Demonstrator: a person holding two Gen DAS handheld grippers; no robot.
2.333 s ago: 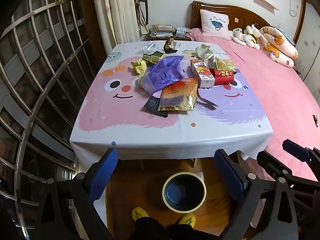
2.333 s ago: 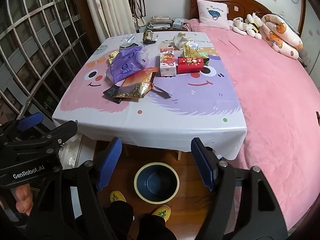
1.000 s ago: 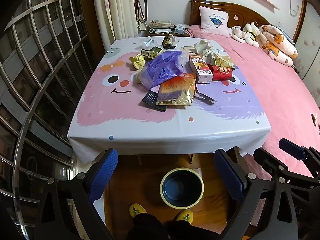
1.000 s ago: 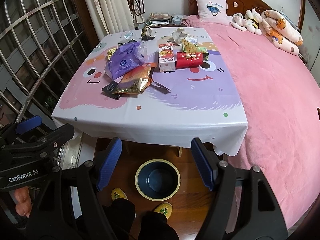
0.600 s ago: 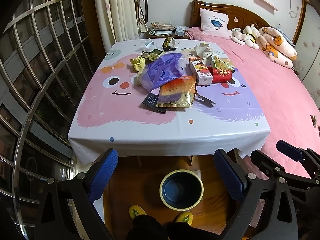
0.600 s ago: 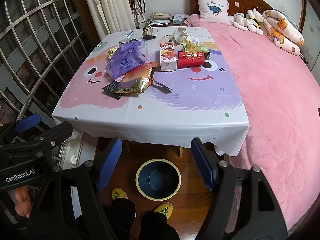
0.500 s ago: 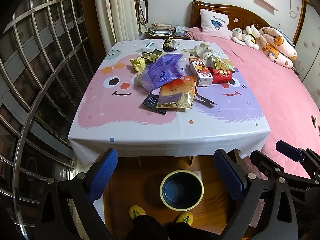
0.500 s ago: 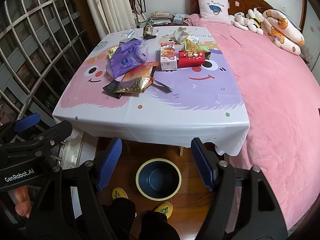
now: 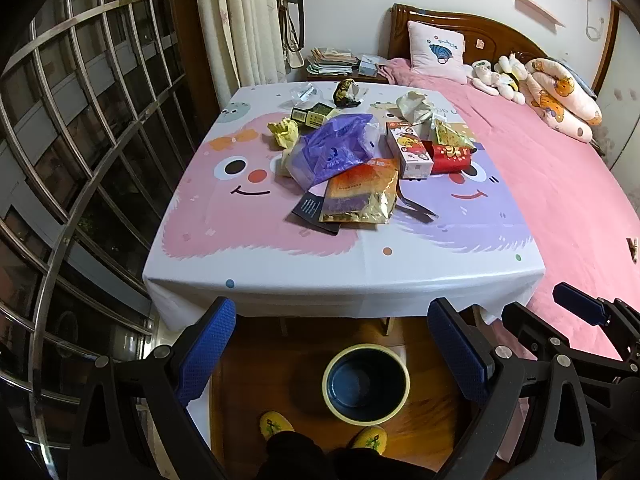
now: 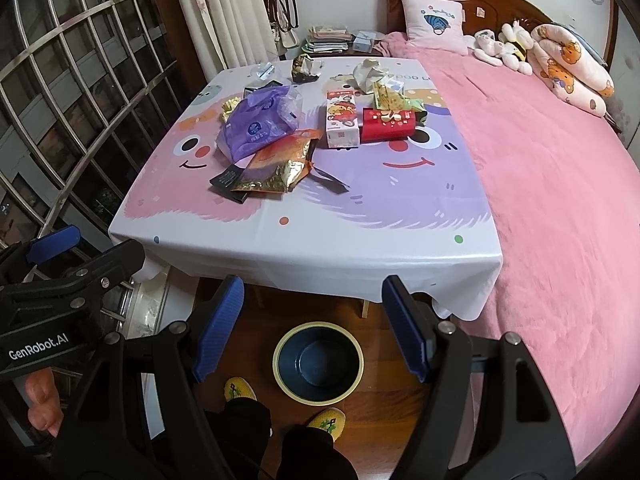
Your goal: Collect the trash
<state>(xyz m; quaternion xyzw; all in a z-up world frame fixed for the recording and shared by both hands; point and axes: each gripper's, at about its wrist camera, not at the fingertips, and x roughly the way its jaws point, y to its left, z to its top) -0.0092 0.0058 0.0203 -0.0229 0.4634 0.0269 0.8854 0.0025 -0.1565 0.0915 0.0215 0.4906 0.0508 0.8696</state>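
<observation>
Trash lies piled on the cartoon-print tablecloth (image 9: 240, 236): a purple plastic bag (image 9: 332, 150), a gold foil pouch (image 9: 362, 196), a black packet (image 9: 310, 210), a red-and-white carton (image 9: 408, 150), a red box (image 9: 450, 156) and crumpled paper (image 9: 414, 106). A dark blue bin (image 9: 366, 384) with a cream rim stands on the floor under the table's near edge. My left gripper (image 9: 332, 344) is open and holds nothing, well short of the table. My right gripper (image 10: 314, 320) is open too, above the bin (image 10: 318, 362), and holds nothing.
A pink bed (image 9: 560, 184) with plush toys runs along the right. A barred window (image 9: 60, 140) curves along the left, with curtains behind. A person's yellow slippers (image 9: 276, 426) stand beside the bin on the wooden floor. Papers are stacked on a nightstand (image 9: 332, 62).
Both views have drifted slightly; the table and bin have shifted a little in frame. Both grippers stay open and the trash has not moved.
</observation>
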